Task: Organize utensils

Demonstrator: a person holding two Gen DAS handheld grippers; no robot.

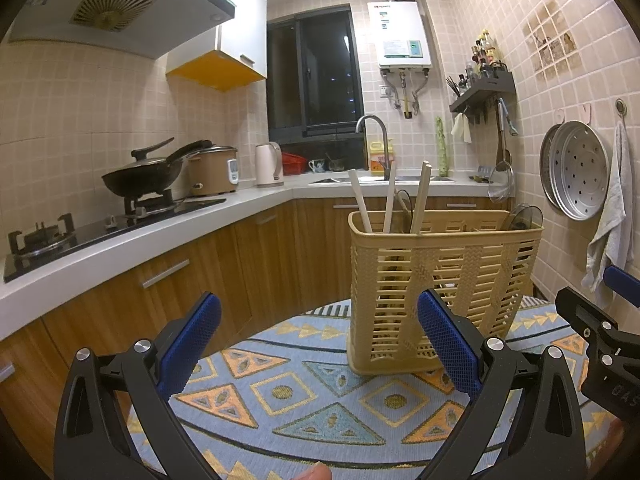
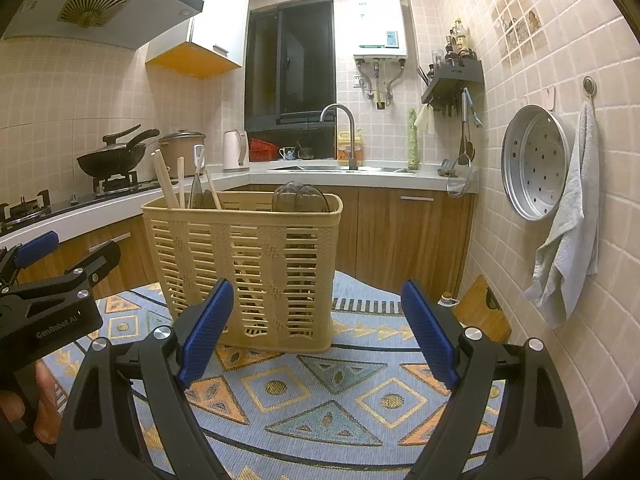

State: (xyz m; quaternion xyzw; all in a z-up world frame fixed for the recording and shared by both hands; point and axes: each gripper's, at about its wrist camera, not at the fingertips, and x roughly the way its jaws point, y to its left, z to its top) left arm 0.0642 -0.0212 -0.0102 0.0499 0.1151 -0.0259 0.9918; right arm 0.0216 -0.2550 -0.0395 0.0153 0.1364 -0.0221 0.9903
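Kitchen desk with patterned cloth (image 1: 288, 392): utensil basket (image 1: 440, 280) upright at its far side, chopsticks (image 1: 360, 204) and spoons inside, left tool (image 1: 320, 344) and right tool (image 2: 316, 332) both released, empty, just before it — careless nudge likely tips the light basket.

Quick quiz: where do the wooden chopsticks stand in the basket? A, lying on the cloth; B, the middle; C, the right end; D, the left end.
D: the chopsticks rise from the left end of the basket; dark round utensils sit toward the right.
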